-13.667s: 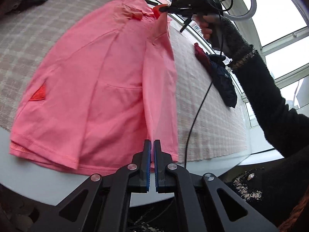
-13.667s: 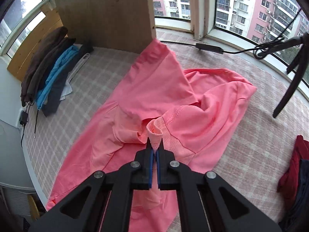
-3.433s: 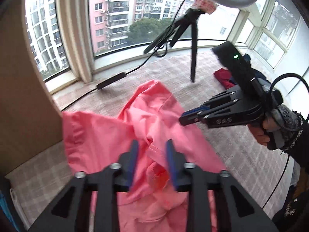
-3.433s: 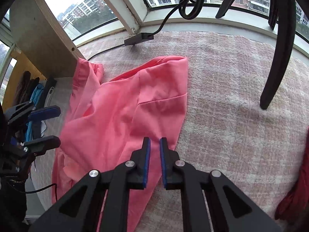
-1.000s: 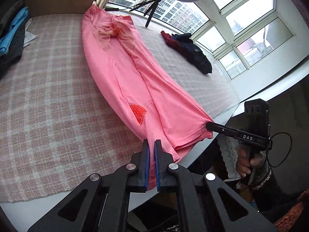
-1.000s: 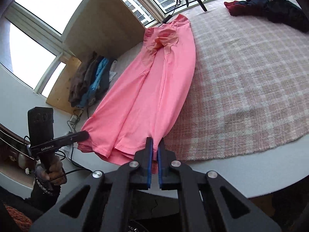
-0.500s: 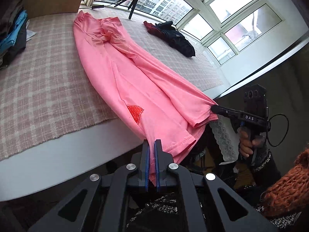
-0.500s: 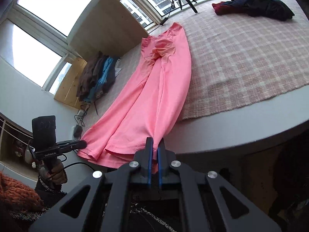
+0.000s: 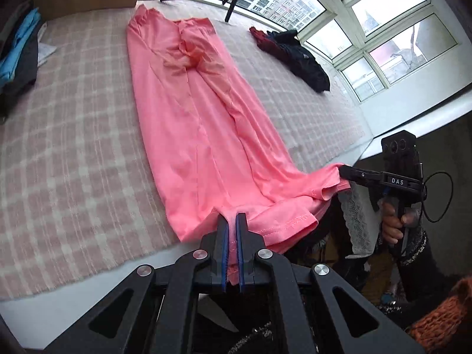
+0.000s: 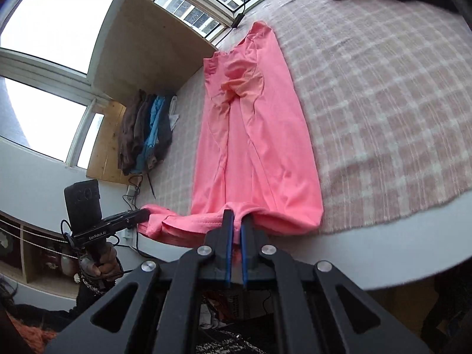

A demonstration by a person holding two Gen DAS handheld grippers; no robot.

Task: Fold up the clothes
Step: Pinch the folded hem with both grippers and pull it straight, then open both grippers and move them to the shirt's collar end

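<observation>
A pink shirt [image 9: 200, 124] lies stretched lengthwise on the plaid cloth, collar at the far end and hem at the near table edge. My left gripper [image 9: 232, 218] is shut on the hem's left part. The right gripper [image 9: 343, 172], held in a person's hand, grips the hem's right corner just off the table edge. In the right wrist view the shirt [image 10: 253, 147] runs away from me. My right gripper [image 10: 237, 216] is shut on its hem there, and the left gripper [image 10: 144, 214] pinches the other corner.
The plaid cloth [image 9: 73, 147] covers a white table [image 9: 88, 277]. Dark red and navy clothes [image 9: 292, 53] lie at the far right. A stack of folded clothes [image 10: 144, 126] sits at the left by a wooden board [image 10: 153, 47]. A tripod [image 9: 233, 0] stands by the windows.
Both grippers drew the hem out past the table edge, then moved back toward the table. The shirt now lies straighter, with its hem at the cloth's edge.
</observation>
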